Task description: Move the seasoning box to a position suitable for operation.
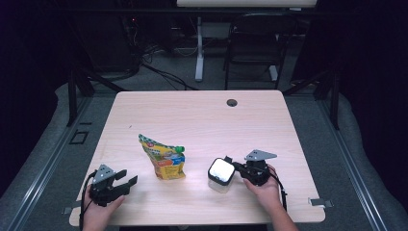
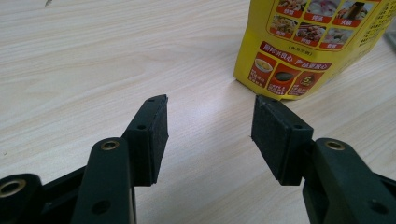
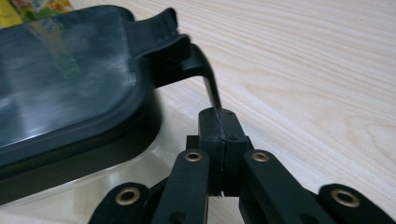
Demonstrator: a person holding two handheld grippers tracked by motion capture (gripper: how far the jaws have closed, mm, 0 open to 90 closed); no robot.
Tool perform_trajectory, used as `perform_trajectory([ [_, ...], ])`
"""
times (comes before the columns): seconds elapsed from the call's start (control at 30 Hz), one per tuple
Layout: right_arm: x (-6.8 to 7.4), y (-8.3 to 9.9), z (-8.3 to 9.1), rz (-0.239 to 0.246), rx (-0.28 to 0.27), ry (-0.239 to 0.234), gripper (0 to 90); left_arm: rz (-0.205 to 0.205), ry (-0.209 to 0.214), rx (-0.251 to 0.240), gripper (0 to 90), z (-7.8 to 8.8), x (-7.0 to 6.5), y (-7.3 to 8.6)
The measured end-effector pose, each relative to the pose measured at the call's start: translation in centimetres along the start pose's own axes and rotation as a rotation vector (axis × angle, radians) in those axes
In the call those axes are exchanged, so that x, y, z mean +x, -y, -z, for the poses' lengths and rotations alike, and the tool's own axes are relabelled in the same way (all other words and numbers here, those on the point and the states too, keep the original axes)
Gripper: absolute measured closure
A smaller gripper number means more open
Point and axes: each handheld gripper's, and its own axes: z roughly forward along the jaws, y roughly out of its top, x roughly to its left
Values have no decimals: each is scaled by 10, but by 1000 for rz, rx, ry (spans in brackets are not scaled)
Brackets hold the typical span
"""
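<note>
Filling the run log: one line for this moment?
left gripper: open, idle | right gripper: shut on lid latch | container: upright | pouch: untouched

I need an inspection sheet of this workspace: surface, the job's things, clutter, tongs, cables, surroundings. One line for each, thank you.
Surface: light wooden table, round hole near far edge.
Job's things: clear container with black lid, its latch tab pinched by the right tongs; yellow pouch standing at its left.
Clutter: nothing seen.
Tongs: left tongs open, empty, short of the pouch; right tongs shut on the tab.
Cables: black cable trailing from the right tongs.
Surroundings: dark room, chair and desk leg beyond the table.
</note>
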Motion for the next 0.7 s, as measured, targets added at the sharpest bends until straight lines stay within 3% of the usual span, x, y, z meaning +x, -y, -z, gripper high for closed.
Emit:
perform_trajectory([
  [0.1, 5, -1, 2, 10, -16, -13, 900, -2, 0, -2, 462, 1, -1, 0],
  [0.2, 6, -2, 2, 30, -18, 13, 811, -5, 2, -10, 462, 0, -2, 0],
  [0.33, 1, -1, 4, -9, -27, 36, 786, -11, 5, -12, 462, 1, -4, 0],
  [0.5, 9, -1, 10, 35, -21, 19, 811, -20, 11, -15, 470, 3, -7, -1],
  [0.7, 25, 4, 15, 49, -7, -19, 802, -44, 35, -24, 492, 6, -16, -4],
])
